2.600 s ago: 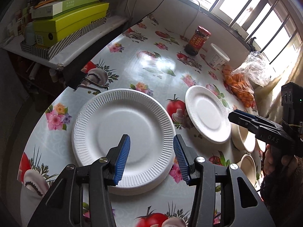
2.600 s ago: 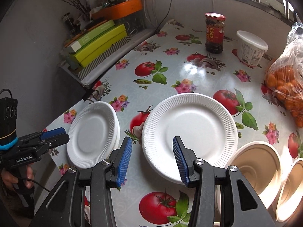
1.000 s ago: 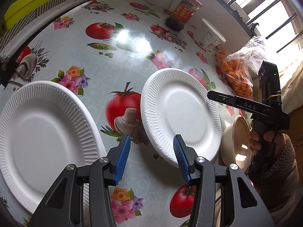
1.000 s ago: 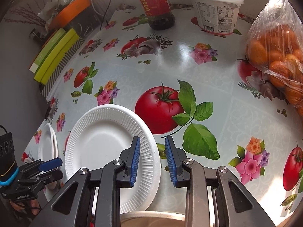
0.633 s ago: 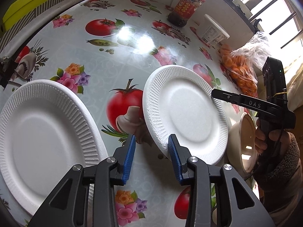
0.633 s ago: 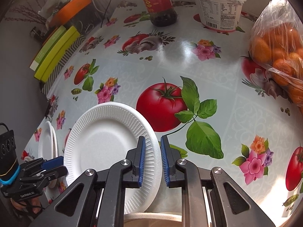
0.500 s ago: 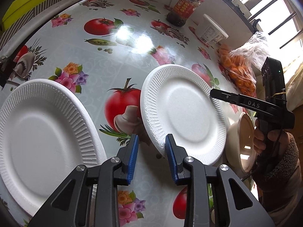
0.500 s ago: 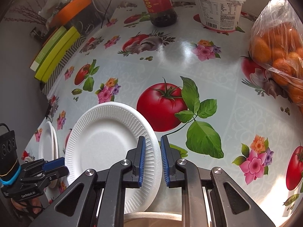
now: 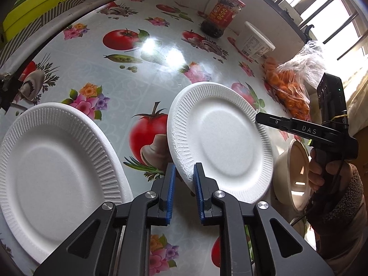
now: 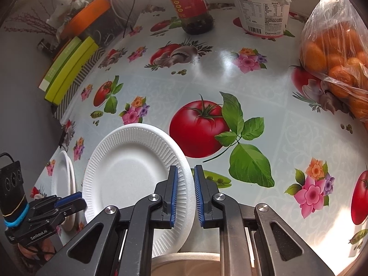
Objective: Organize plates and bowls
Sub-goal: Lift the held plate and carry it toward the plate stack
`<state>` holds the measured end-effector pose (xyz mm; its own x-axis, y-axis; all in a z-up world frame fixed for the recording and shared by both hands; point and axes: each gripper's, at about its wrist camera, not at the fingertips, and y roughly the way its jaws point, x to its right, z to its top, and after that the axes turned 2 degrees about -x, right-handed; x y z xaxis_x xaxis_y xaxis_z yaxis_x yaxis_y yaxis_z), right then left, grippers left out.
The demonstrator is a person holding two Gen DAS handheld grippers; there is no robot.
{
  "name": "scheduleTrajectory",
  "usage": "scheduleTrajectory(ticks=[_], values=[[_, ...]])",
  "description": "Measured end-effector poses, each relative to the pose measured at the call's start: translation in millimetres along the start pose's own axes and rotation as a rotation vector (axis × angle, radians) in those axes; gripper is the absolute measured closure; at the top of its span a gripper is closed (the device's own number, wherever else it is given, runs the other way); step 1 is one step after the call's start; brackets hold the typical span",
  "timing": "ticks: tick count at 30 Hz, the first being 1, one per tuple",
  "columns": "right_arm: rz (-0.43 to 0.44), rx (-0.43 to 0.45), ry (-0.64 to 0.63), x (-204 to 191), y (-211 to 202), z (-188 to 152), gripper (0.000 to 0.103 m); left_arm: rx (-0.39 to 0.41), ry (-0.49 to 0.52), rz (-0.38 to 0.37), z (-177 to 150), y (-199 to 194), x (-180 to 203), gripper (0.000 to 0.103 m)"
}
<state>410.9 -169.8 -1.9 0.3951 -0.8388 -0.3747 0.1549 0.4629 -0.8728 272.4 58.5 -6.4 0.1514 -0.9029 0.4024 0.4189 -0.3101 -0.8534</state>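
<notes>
Legible text, per item:
- Right gripper (image 9: 258, 119): "DAS", white on black body.
- Left gripper (image 10: 79, 201): "GenRobot.AI" on black body.
- White tub (image 10: 261, 9): label read "Oarmilk" approx., w/ barcode; fine print too small.
- Red-label jar (image 9: 220, 16): yellow marks, unreadable.

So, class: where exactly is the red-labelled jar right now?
The red-labelled jar stands at the far edge of the table, just left of the white lidded tub in the right wrist view; the left wrist view shows it near the window.
</notes>
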Motion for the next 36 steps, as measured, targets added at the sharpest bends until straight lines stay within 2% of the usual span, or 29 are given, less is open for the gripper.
scheduleTrajectory(ticks=[10,20,36], values=[[0.002,0.013,-0.003,-12,-7,1,0.089,0.023,-0.011,0.0,0,-11,-5,0.086],[0.035,0.03,0.001,-31,-20,-5,0.089,0.068,-0.013,0.0,-3,-39,-15,0.086],[0.1,0.04,-0.022,-85,-28,-24,0.089,0.119,-0.065,0.027,-18,-78,-52,0.086]])
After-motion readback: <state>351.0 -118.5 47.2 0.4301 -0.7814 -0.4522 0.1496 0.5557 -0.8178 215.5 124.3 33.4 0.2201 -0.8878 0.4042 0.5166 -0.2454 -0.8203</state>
